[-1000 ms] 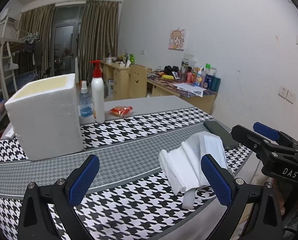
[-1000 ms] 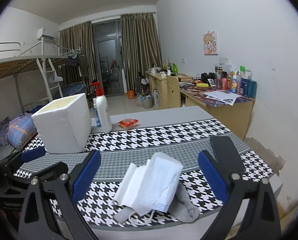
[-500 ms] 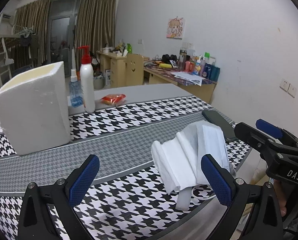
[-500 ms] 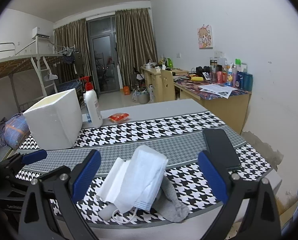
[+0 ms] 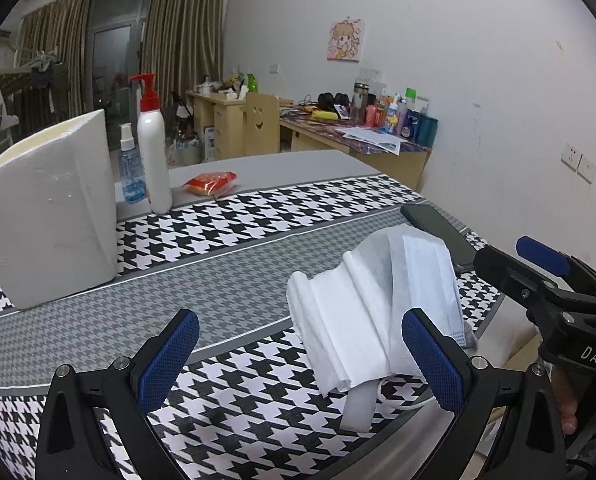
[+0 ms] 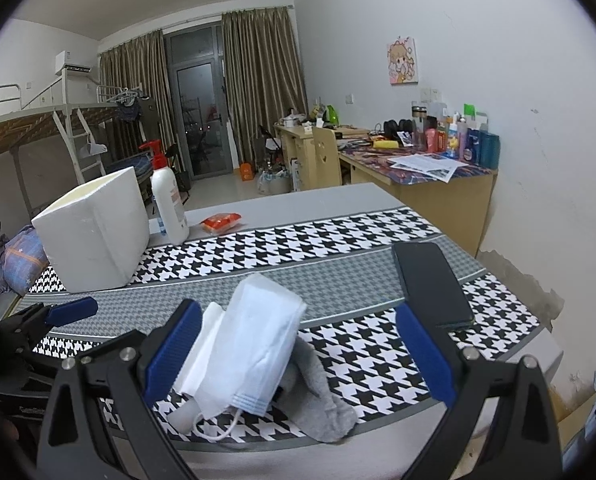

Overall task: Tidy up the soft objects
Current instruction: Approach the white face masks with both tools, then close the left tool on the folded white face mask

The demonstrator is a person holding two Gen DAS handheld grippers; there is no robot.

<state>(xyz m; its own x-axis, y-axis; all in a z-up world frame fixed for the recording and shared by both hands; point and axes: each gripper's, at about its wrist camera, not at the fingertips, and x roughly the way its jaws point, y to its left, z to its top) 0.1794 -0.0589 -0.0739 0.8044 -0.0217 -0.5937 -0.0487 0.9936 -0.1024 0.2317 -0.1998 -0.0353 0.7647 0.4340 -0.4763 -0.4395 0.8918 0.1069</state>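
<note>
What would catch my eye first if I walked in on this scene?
Probably the bold black-and-white houndstooth tablecloth, with a heap of white face masks over a grey sock at its near edge. Both tools, left and right, hang open by the heap, and a big white foam box stands far left.

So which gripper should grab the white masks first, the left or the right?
Probably the right gripper. The white masks lie between its open fingers, while the left gripper has them off to one side, by one finger only.
</note>
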